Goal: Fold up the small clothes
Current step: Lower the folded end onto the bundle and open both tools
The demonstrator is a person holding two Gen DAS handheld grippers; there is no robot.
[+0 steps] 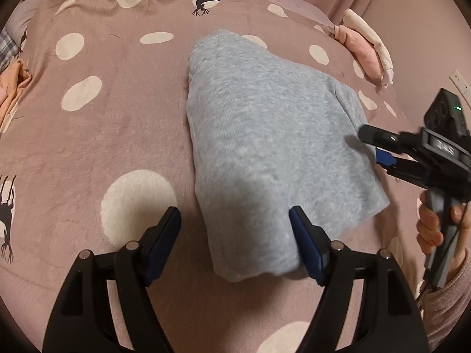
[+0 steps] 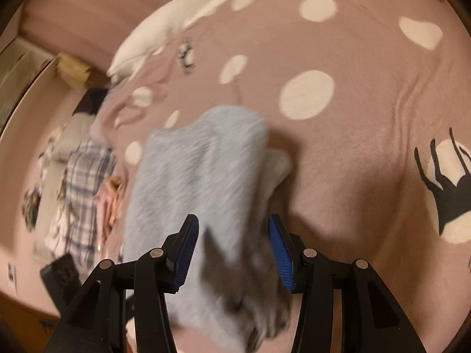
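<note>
Both the left tongs (image 1: 235, 235) and right tongs (image 2: 232, 253) gape around the folded grey garment (image 1: 265, 135) on the bed (image 1: 103, 147), gripping nothing, so a pad may snag an edge and undo the fold.

No text, brand or number can be read with certainty: the only lettering stands on the black body of the right tongs (image 1: 382, 156), seen from the left wrist view, too small and blurred to decipher.

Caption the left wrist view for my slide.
Folded grey garment on a spotted blanket, open left gripper at its near end.
</note>
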